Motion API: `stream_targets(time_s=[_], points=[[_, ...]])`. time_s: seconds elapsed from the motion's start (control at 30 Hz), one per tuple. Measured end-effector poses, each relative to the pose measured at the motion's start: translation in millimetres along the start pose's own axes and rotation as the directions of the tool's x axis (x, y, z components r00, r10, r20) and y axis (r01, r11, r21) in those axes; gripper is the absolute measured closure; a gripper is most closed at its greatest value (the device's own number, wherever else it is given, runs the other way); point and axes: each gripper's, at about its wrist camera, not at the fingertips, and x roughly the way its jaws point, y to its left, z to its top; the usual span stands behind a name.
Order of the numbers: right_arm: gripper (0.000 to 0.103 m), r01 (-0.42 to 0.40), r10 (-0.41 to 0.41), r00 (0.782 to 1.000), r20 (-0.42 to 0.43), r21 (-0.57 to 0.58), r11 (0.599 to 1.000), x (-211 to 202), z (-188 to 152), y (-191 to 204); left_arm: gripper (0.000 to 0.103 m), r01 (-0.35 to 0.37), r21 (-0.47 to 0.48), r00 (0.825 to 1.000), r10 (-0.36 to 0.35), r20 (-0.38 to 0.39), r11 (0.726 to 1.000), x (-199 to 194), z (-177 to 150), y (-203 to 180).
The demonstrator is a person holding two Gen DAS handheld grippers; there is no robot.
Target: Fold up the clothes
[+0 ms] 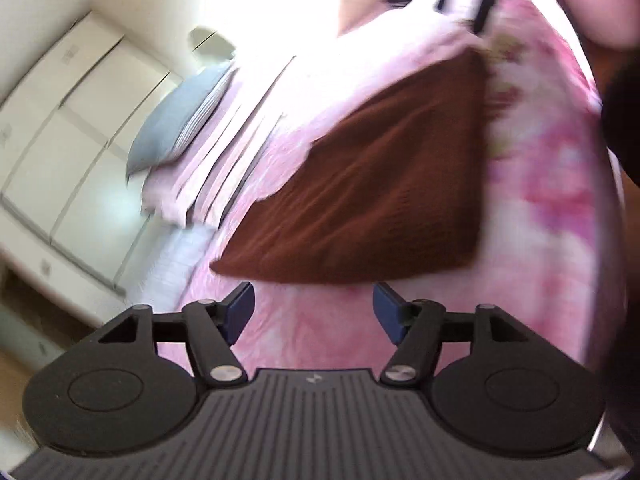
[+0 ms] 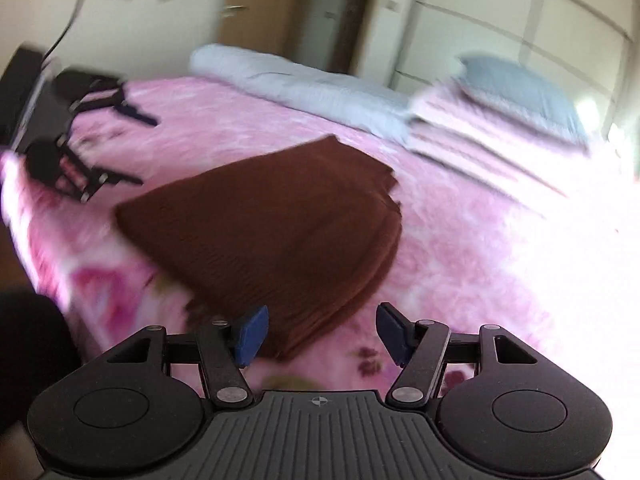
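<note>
The brown knit garment [image 2: 276, 232] lies folded into a compact, roughly squared shape on the pink floral bedspread [image 2: 460, 248], near the bed's edge closest to the person. It sits there, I judge, because the flat open stretch of bed serves as the folding surface within reach of both hands. Its layered edges (visible as stacked ribbed hems on the right wrist view) suggest that several folds are already in.

The right tool [image 2: 320, 334] stands with its blue pads wide apart and nothing between them, hovering just in front of the garment's near corner. The left pad overlaps the cloth in the picture, but whether it touches cannot be told. The left tool [image 1: 314, 312] is likewise spread wide and empty, poised just short of the garment's [image 1: 372, 184] opposite edge. With one tool on each side of the cloth, the stance reads as either release after a fold or readiness to pinch two edges together.

Around it: a long white rolled duvet [image 2: 304, 88] lies across the far side of the bed, and a stack of pink striped bedding [image 2: 480, 136] topped by a grey-blue pillow [image 2: 520, 84] sits by the white wardrobe doors [image 1: 64, 128]. These are well apart from the garment and do not crowd it. Both views are motion-blurred, so fine creases are uncertain. The bed's drop-off beside the garment is the only nearby hazard for a sliding fold.
</note>
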Motion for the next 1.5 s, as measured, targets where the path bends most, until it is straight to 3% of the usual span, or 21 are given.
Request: stream_targets(time_s=[0.1,0.3,0.57,0.73,0.8,0.83,0.87,0.9,1.17,1.37,1.43,1.5], points=[[0.040,0.016,-0.018,1.000,-0.012,-0.132,0.991,-9,-8,14,0.036,0.010,0.077,1.000,-0.010,0.009,0.997,-13,11,-16],[0.040,-0.014,-0.001,0.999,-0.046,-0.327,0.945,18,-16,30,0.035,0.061,0.232,0.997,-0.069,0.031,0.971,0,20,-40],[0.040,-0.057,-0.001,0.996,-0.094,-0.608,0.792,57,-26,51,0.029,0.104,0.156,0.992,-0.113,0.050,0.982,8,16,-38],[0.041,-0.023,-0.032,0.998,-0.063,-0.718,0.695,78,-28,54,0.026,0.099,0.146,0.992,-0.109,0.064,0.984,6,14,-37],[0.049,-0.009,-0.043,0.998,-0.049,-0.758,0.652,86,-29,56,0.025,0.091,0.158,0.992,-0.103,0.072,0.983,4,13,-40],[0.067,-0.002,-0.048,0.998,-0.042,-0.777,0.629,91,-30,56,0.025,0.088,0.168,0.992,-0.102,0.077,0.982,4,14,-42],[0.078,0.005,-0.053,0.998,-0.035,-0.795,0.606,95,-30,57,0.026,0.086,0.179,0.992,-0.101,0.081,0.980,3,14,-43],[0.078,0.009,-0.055,0.998,-0.030,-0.802,0.597,98,-30,56,0.025,0.087,0.189,0.991,-0.104,0.084,0.978,3,14,-44],[0.085,0.024,-0.035,0.999,-0.003,-0.670,0.742,86,8,36,0.015,0.070,0.309,0.988,-0.109,0.111,0.948,14,26,-50],[0.085,0.043,-0.037,0.999,0.022,-0.618,0.785,78,33,29,0.014,-0.023,0.372,0.994,-0.020,0.111,0.928,30,37,-47],[0.085,0.050,-0.042,0.999,0.027,-0.614,0.788,76,38,28,0.019,-0.027,0.361,0.994,-0.014,0.109,0.932,31,38,-47],[0.085,0.056,-0.048,0.998,0.030,-0.612,0.789,75,41,28,0.040,-0.008,0.336,0.996,-0.024,0.091,0.942,32,39,-45]])
